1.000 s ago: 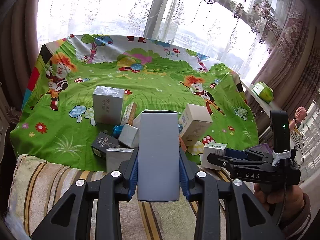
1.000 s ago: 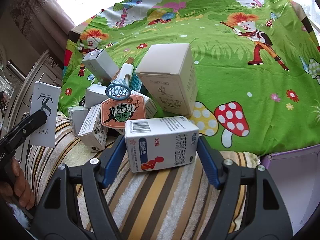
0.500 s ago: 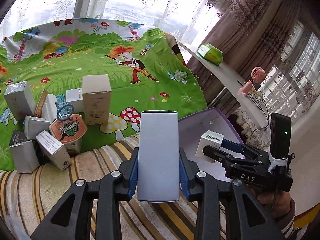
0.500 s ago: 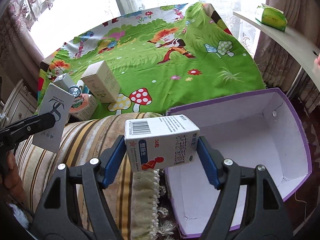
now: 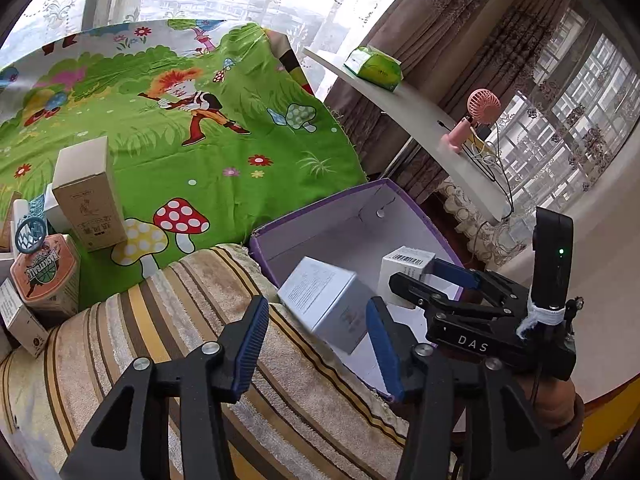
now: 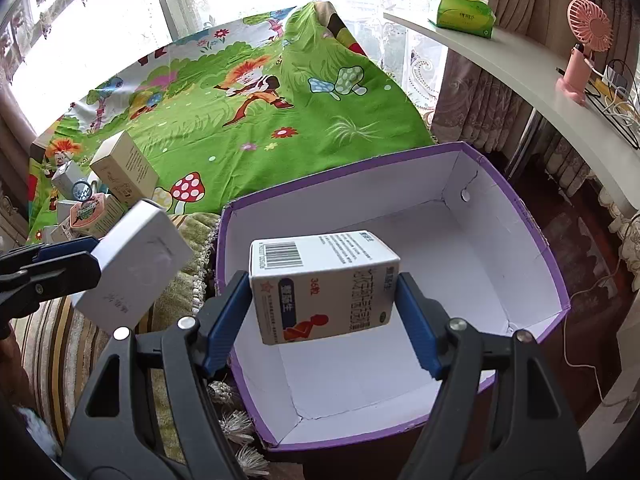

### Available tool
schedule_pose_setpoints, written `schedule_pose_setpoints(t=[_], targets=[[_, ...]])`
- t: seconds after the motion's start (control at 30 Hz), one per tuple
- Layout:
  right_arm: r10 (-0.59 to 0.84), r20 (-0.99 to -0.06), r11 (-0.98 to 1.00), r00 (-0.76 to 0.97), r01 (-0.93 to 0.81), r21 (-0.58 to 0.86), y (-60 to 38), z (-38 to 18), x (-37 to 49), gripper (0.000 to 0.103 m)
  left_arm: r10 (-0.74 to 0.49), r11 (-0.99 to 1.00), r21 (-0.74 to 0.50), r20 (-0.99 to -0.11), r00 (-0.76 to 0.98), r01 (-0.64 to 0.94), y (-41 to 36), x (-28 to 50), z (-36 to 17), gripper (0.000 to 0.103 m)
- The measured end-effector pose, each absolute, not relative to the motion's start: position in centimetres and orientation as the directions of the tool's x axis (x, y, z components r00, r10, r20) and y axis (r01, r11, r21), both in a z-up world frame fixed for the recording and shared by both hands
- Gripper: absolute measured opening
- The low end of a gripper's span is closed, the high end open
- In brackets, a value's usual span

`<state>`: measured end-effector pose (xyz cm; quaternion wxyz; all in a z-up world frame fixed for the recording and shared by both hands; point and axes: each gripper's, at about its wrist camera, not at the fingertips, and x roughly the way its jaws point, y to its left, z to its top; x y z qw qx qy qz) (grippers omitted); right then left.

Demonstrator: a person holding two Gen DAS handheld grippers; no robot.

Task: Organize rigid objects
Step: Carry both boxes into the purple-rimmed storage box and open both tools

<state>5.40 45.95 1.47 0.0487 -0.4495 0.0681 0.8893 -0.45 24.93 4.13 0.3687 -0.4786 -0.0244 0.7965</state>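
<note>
My left gripper (image 5: 316,344) is open. A grey-white box (image 5: 332,304) tumbles, blurred, from between its jaws toward the purple bin (image 5: 320,216); in the right wrist view this box (image 6: 132,268) hangs just left of the bin's rim (image 6: 222,248), beside the left gripper's fingertips (image 6: 60,264). My right gripper (image 6: 324,320) is shut on a white medicine box (image 6: 324,284) with a barcode and holds it over the white inside of the bin. The right gripper (image 5: 432,280) with its medicine box (image 5: 408,266) also shows in the left wrist view.
Several boxes (image 5: 88,196) and an orange basketball toy box (image 5: 44,272) lie in a pile on the green cartoon cloth (image 5: 200,140). A striped cushion (image 5: 160,340) lies beside the bin. A white shelf (image 6: 520,68) holds a tissue pack (image 6: 464,12) and a pink fan (image 6: 584,48).
Both grippers have swung right, over the purple bin. My left gripper has opened and let go of the grey-white box, which now falls. The right gripper still holds the medicine box.
</note>
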Motion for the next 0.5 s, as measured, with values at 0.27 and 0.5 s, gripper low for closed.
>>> schedule_pose_setpoints(t=[0.27, 0.5], targets=[[0.148, -0.733, -0.979, -0.664, -0.201, -0.015, 46.4, 2.5, 5.9, 0.1, 0.611, -0.763, -0.379, -0.688, -0.392, -0.524, 21.6, -0.3, 5.0, 0.057], [0.105, -0.699, -0.982, -0.707, -0.184, 0.039, 46.8, 3.4, 6.2, 0.102, 0.546, -0.822, -0.338, -0.694, -0.468, -0.458, 17.1, -0.5, 5.5, 0.057]])
